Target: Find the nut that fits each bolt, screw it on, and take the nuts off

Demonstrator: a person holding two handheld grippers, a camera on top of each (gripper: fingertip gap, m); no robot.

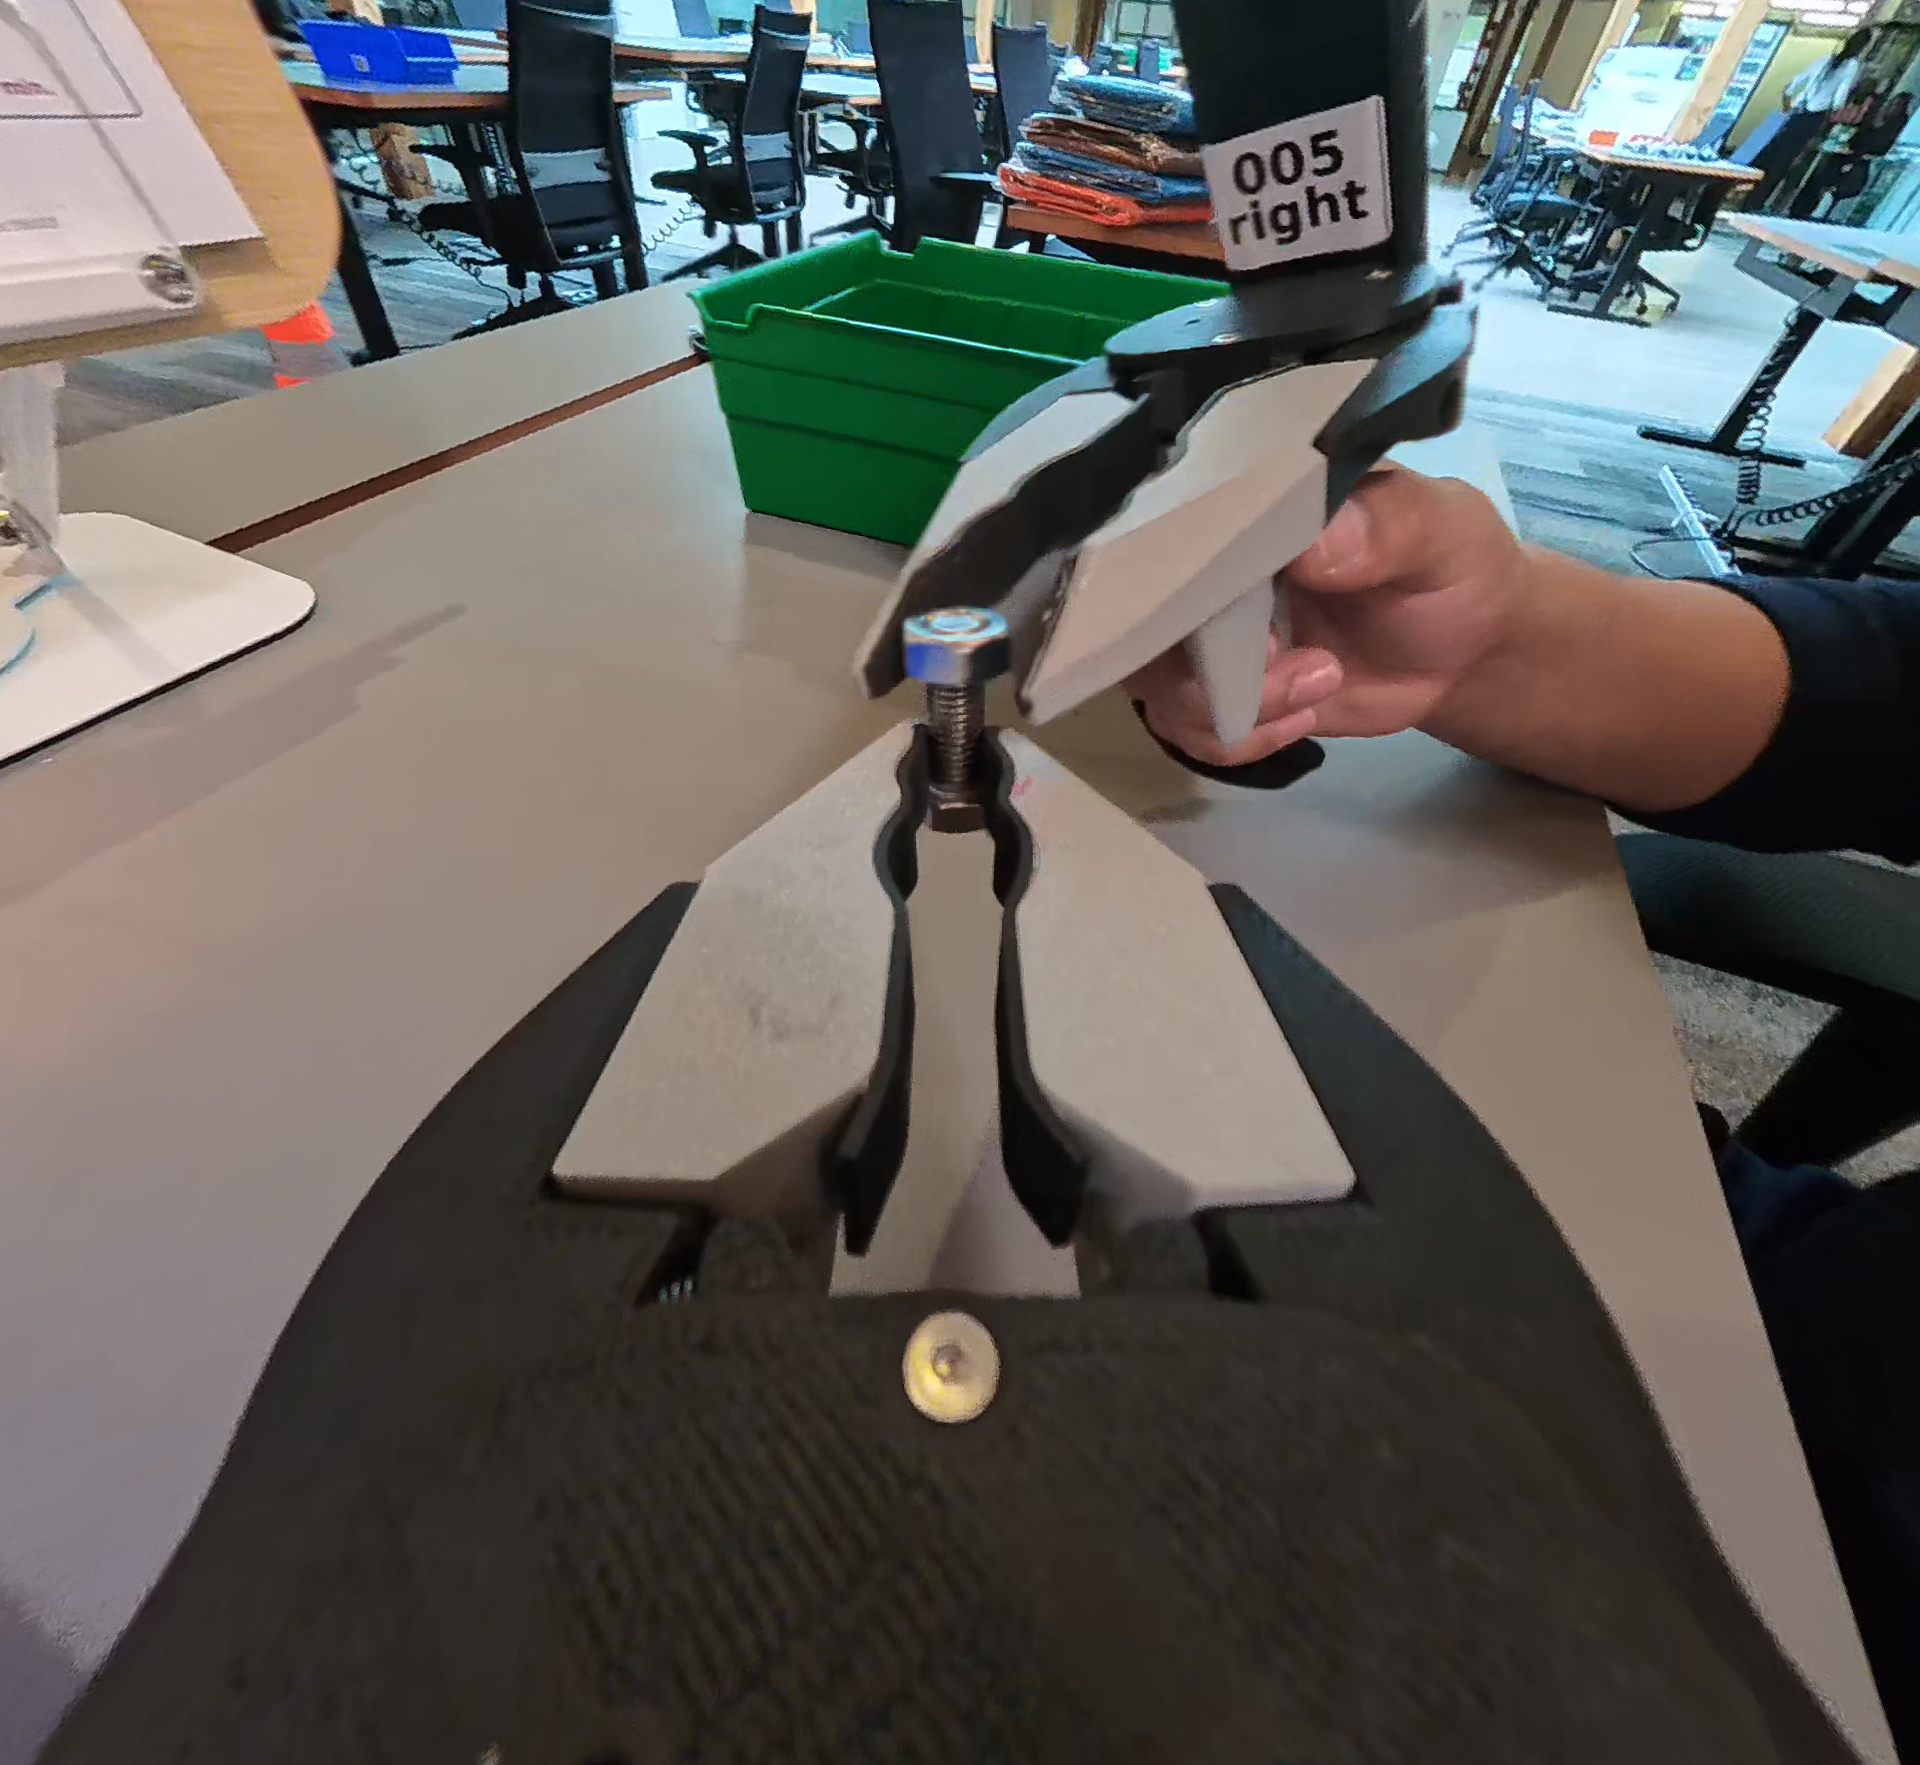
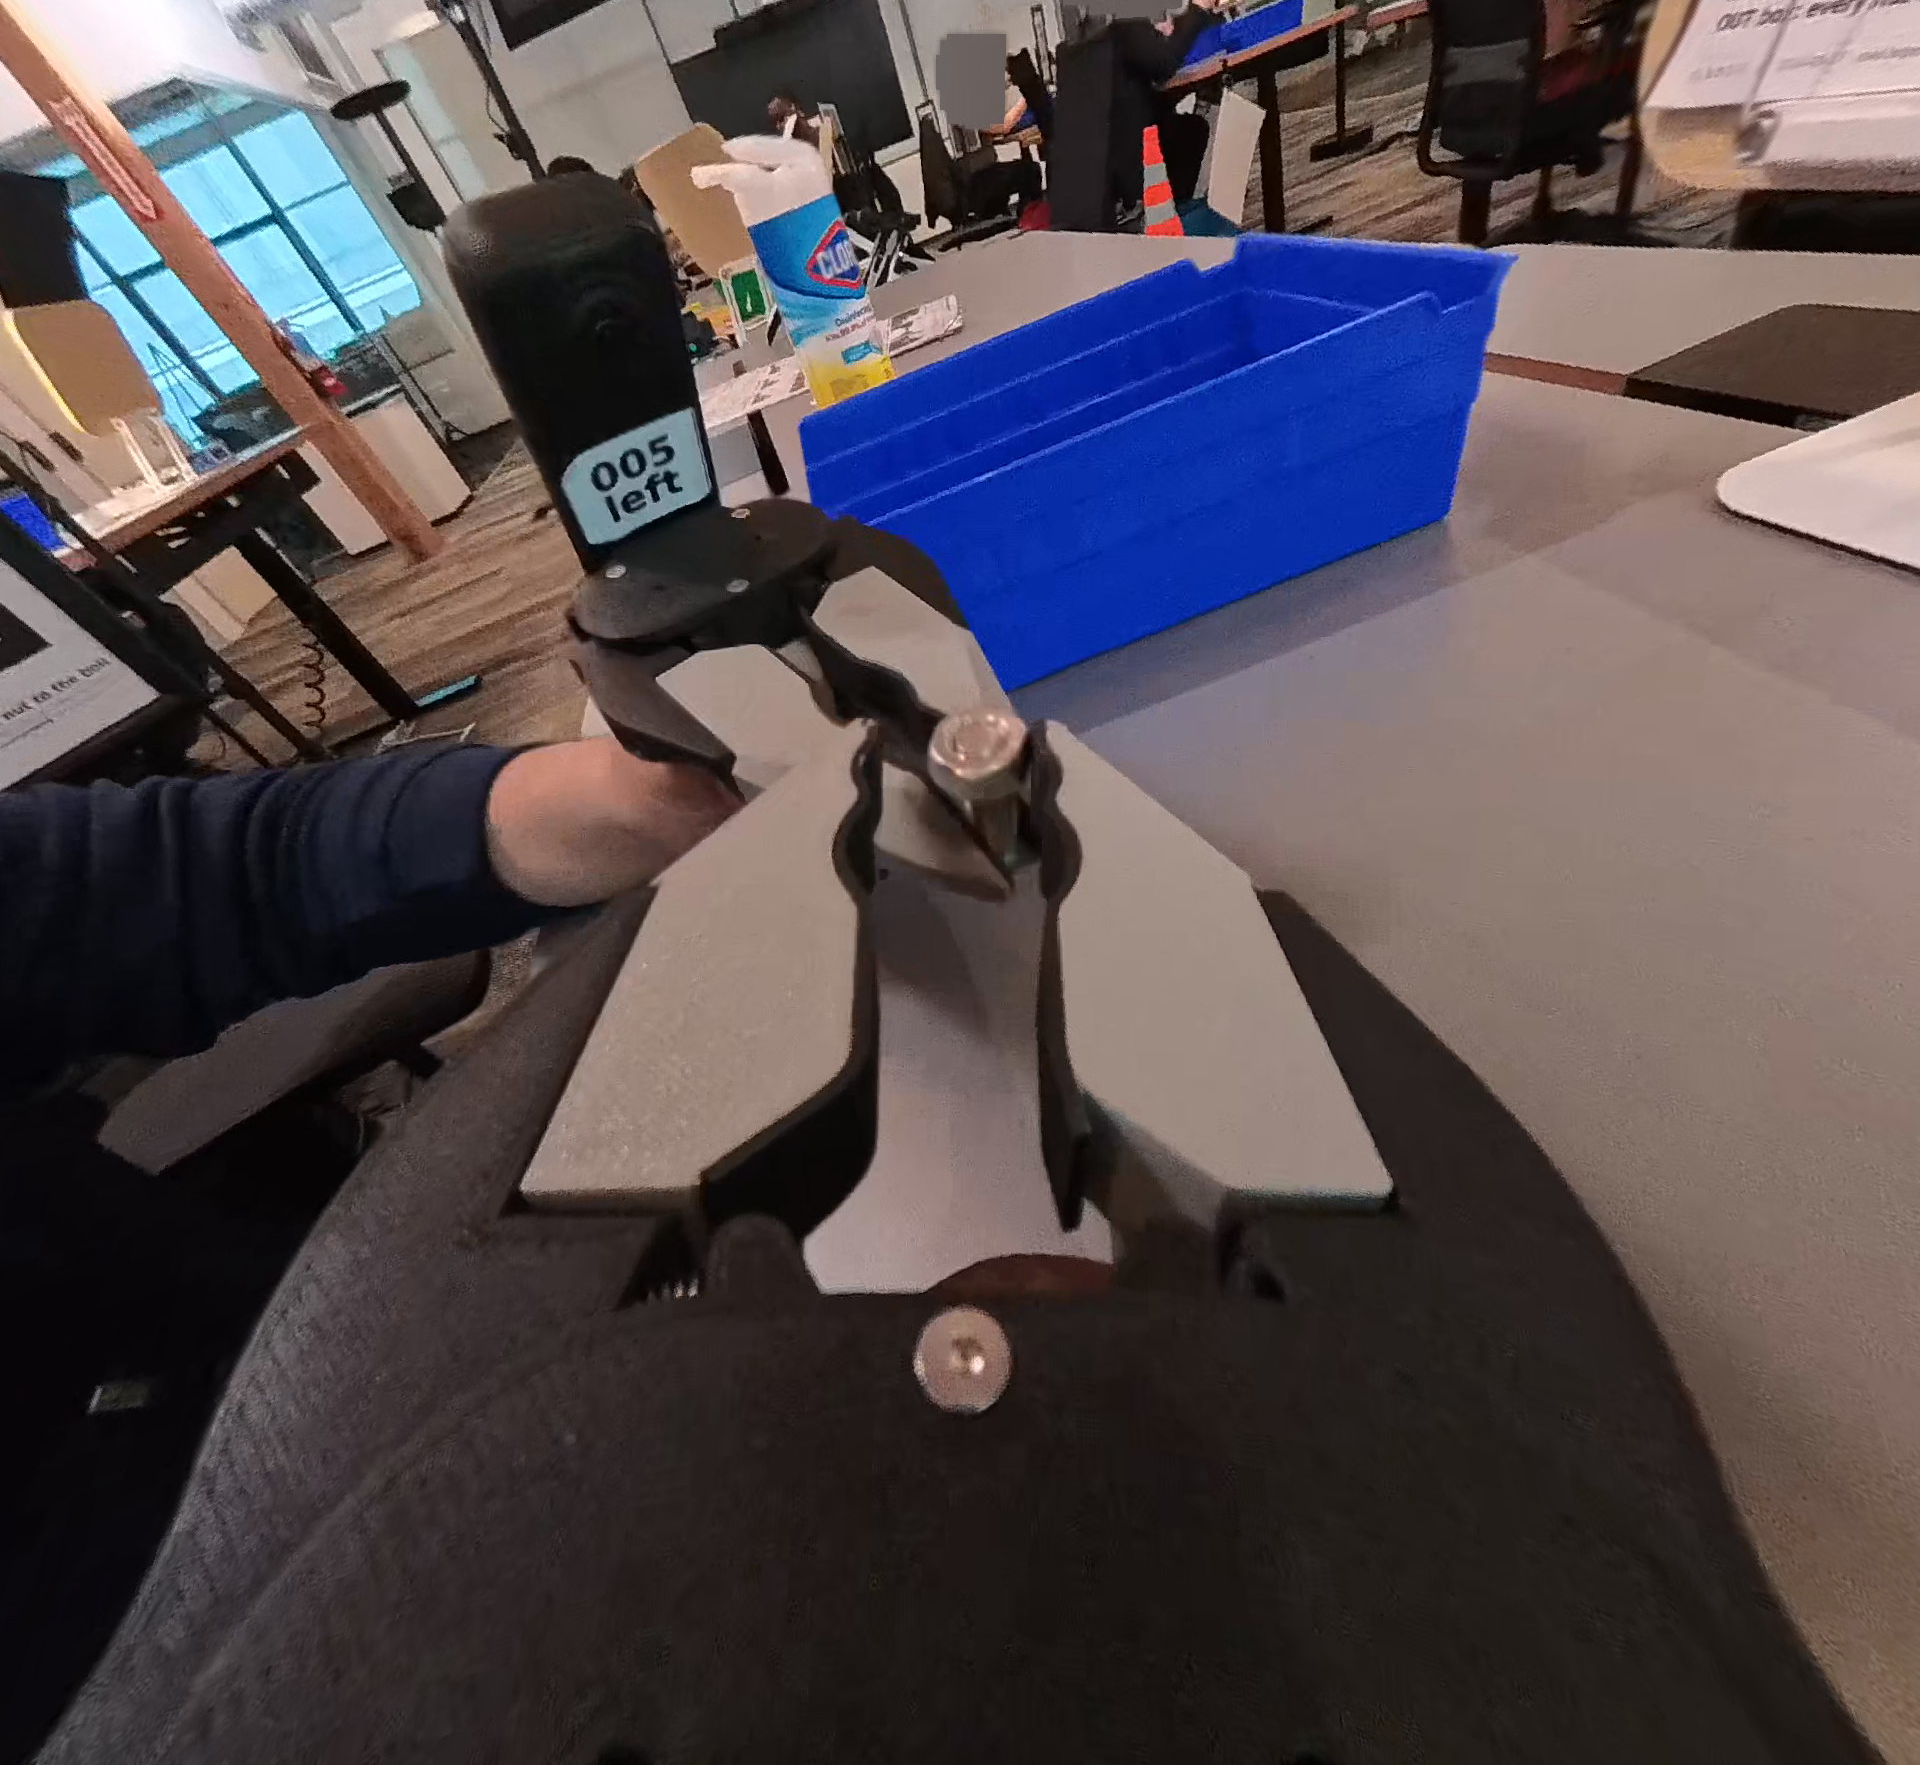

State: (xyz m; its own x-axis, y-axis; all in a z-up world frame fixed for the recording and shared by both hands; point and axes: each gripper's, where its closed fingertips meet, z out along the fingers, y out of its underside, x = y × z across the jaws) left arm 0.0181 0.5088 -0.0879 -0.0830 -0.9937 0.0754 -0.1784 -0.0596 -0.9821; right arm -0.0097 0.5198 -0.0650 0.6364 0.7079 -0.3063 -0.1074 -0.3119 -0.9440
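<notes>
Between the near fingertips in the left wrist view, the left gripper has its jaws clamped on a dark nut low on the threaded shank of a bolt that stands upright above the grey tabletop. At the top of the bolt, the right gripper has its jaws clamped on the shiny hex head. A hand holds that gripper's handle. Farther back on the tabletop sit a green bin and, in the right wrist view, a blue bin.

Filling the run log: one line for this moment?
left tongs: shut on nut | right tongs: shut on bolt head | held above table
</notes>
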